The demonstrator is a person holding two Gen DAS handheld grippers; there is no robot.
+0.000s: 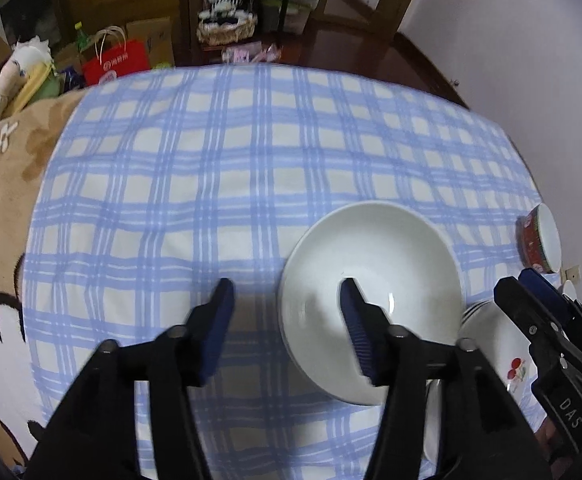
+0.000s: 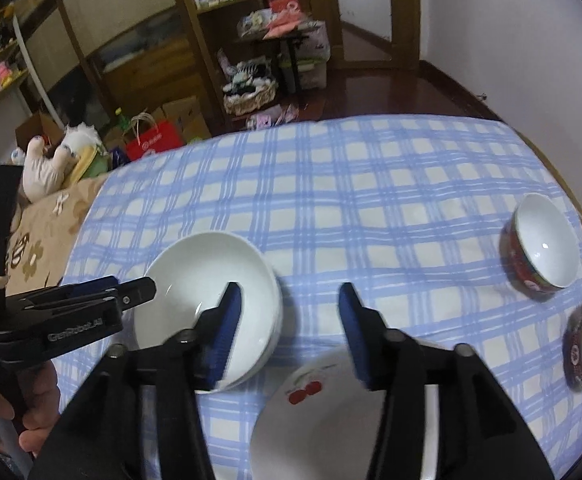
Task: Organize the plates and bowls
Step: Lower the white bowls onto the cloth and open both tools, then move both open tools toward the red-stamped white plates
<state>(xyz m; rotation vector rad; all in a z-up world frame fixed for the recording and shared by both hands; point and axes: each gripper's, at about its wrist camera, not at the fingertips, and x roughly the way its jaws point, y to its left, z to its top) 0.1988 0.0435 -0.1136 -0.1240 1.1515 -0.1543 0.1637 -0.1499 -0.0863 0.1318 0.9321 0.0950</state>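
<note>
The left gripper [image 1: 287, 292] is held wide open, one finger over the white bowl [image 1: 371, 280], the other outside its rim; nothing is gripped. The right gripper [image 2: 287, 296] is likewise spread and empty above the cherry-printed plate [image 2: 331, 412]. Two red-patterned bowls [image 2: 543, 244] are seen well apart on the checked cloth [image 2: 371, 184]. A glazed rim could be lost from a shallow pinch.
</note>
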